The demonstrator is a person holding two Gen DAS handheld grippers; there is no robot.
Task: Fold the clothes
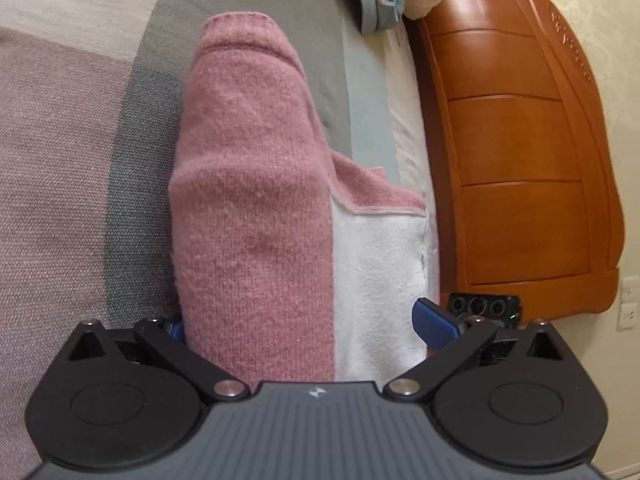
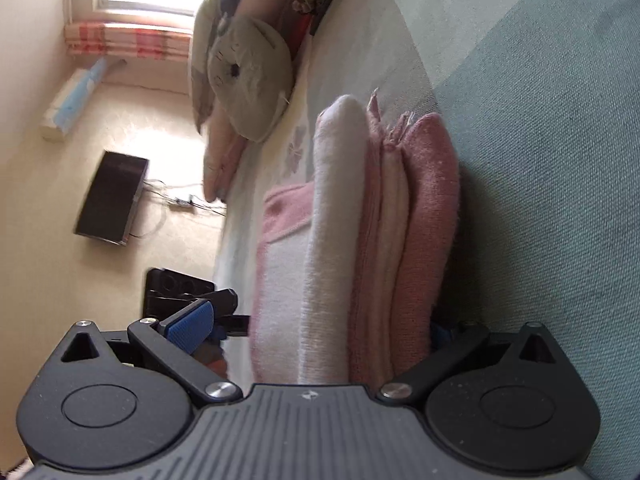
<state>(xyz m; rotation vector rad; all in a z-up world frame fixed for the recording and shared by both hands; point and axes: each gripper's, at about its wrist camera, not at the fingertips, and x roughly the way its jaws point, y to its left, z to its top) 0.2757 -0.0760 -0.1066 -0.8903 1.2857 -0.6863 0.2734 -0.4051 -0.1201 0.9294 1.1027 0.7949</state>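
The pink-and-white knitted sweater (image 1: 256,208) lies on the bed's grey and pale-blue cover (image 1: 132,184), bunched into several thick layers that run straight between the jaws of both my tools. My left gripper (image 1: 304,324) stands wide open around it, one blue pad (image 1: 434,322) clear of the white part. My right gripper (image 2: 320,320) is open too, straddling the stacked folds (image 2: 384,240). Both wrists are rolled sideways, low to the bed. I judge a clean fold needs every layer caught together, edges kept level. A grey plush rabbit (image 2: 244,76) lies beyond.
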